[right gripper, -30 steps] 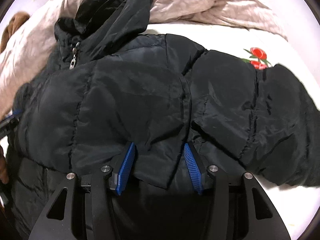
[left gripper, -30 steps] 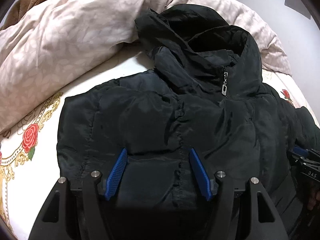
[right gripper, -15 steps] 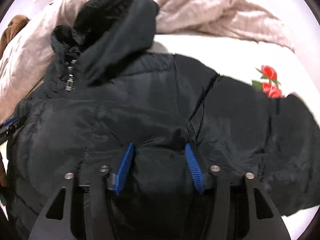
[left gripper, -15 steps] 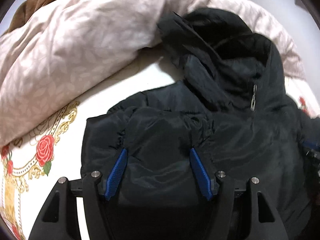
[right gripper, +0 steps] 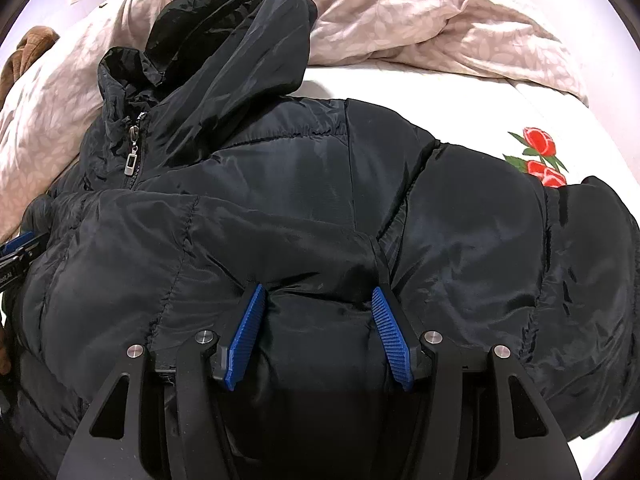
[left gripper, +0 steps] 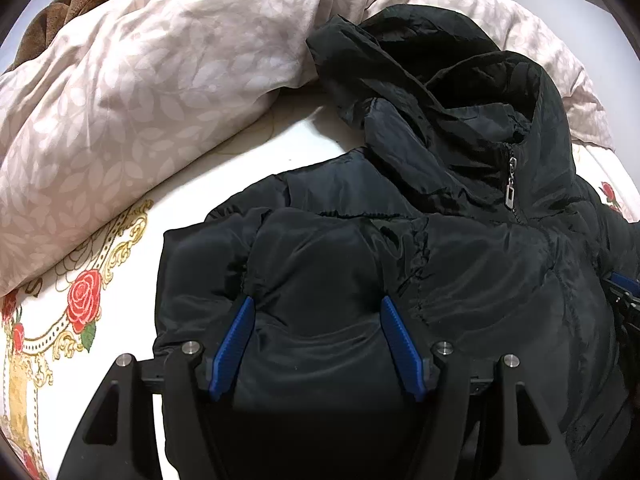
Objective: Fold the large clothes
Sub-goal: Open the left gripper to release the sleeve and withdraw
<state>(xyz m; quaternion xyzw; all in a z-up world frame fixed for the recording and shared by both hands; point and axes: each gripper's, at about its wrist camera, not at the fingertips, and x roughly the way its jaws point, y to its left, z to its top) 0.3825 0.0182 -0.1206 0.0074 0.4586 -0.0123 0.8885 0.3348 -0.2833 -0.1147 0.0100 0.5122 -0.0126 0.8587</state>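
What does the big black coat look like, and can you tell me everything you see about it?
The black puffer jacket is shiny, padded and quilted with stitched seams. It lies spread on the white flowered bedsheet, its hood resting against the pink duvet. It is zipped up, with a silver zipper pull at the collar. Padded folds bulge between the blue pads of the left gripper and the right gripper.

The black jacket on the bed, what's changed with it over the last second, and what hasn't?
Both grippers carried the black puffer jacket's folded bottom part up toward the hood, so more bedsheet shows on the left. The left gripper stays clamped on padding; the right gripper's jaws have just been opening, fabric still bulging between them. The zipper pull and duvet stayed put.
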